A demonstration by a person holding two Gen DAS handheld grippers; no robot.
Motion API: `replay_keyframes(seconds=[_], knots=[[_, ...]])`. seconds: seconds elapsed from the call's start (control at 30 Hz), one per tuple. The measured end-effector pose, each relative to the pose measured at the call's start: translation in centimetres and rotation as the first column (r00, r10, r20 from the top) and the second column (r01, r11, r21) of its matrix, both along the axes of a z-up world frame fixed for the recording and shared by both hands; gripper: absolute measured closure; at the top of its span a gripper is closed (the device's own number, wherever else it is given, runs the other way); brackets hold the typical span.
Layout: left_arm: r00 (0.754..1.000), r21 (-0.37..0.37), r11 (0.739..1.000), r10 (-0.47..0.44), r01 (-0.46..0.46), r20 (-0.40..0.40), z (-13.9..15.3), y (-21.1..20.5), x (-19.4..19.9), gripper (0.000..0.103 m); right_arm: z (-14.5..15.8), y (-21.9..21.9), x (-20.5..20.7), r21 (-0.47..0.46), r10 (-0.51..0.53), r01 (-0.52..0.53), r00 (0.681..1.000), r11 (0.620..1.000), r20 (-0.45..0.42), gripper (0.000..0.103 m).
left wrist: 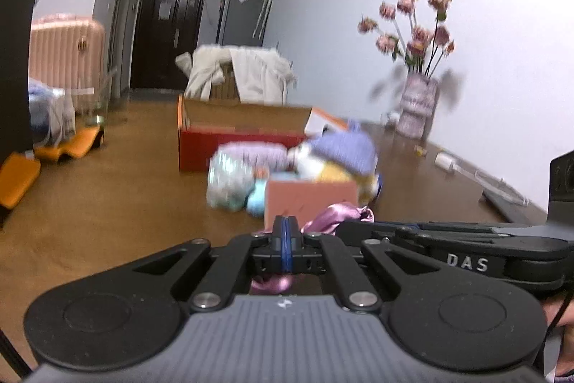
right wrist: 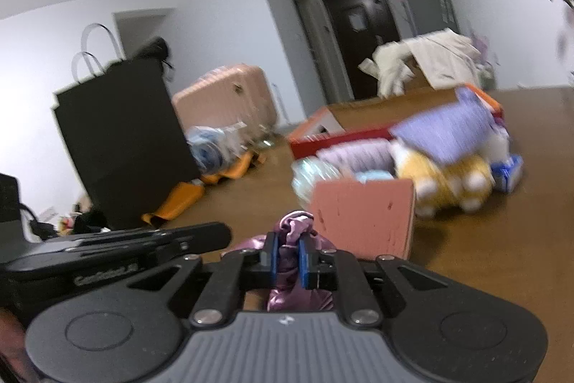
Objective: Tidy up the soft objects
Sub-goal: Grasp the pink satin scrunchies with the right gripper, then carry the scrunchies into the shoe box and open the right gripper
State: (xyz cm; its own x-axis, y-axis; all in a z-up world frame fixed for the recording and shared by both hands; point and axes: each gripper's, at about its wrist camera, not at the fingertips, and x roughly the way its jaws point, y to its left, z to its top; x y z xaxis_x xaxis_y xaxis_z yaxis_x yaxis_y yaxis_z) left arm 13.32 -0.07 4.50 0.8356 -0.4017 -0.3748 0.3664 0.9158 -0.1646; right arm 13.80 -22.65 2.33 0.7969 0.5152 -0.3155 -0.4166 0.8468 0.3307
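Observation:
A shiny purple satin cloth [right wrist: 292,228] is pinched in my right gripper [right wrist: 287,255], whose blue-padded jaws are shut on it. The same cloth [left wrist: 332,219] shows in the left wrist view beside my left gripper [left wrist: 286,232], whose jaws are pressed together; a bit of the purple cloth [left wrist: 269,284] hangs under it. A pink sponge block [right wrist: 362,216] stands just ahead on the brown table. Behind it lie soft toys: a yellow plush [right wrist: 445,178], a purple knit piece [right wrist: 445,128], a lilac roll [left wrist: 256,151] and a pale wrapped bundle [left wrist: 227,182].
An open red cardboard box [left wrist: 236,139] stands behind the toys. A vase of pink flowers [left wrist: 416,106] is at the right by the wall. A black paper bag [right wrist: 122,139], a pink suitcase [right wrist: 226,99] and orange items stand at the left.

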Motion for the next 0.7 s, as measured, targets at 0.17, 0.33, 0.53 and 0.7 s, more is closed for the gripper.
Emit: replay_keyframes(seconds=[0.17, 0.33, 0.53, 0.7], knots=[[0.999, -0.014, 1.000, 0.015, -0.014, 0.048, 3.3, 0.1, 2.5, 0.101, 5.0, -0.7, 1.9, -0.012, 0.049, -0.048, 0.994, 0.999, 0.099, 0.092], [0.996, -0.027, 1.000, 0.016, -0.014, 0.091, 6.7, 0.3, 7.6, 0.100, 10.4, -1.1, 7.9, -0.063, 0.083, -0.073, 0.981, 0.995, 0.175, 0.092], [0.999, 0.043, 0.999, 0.030, -0.032, 0.045, 8.9, -0.6, 19.2, 0.100, 13.8, 0.4, 21.3, -0.102, 0.110, -0.101, 0.990, 0.990, 0.090, 0.092], [0.996, 0.125, 0.989, 0.082, -0.078, -0.031, 8.2, -1.6, 31.3, 0.100, 13.0, 2.3, 34.2, -0.097, 0.089, -0.095, 0.994, 0.991, -0.059, 0.092]])
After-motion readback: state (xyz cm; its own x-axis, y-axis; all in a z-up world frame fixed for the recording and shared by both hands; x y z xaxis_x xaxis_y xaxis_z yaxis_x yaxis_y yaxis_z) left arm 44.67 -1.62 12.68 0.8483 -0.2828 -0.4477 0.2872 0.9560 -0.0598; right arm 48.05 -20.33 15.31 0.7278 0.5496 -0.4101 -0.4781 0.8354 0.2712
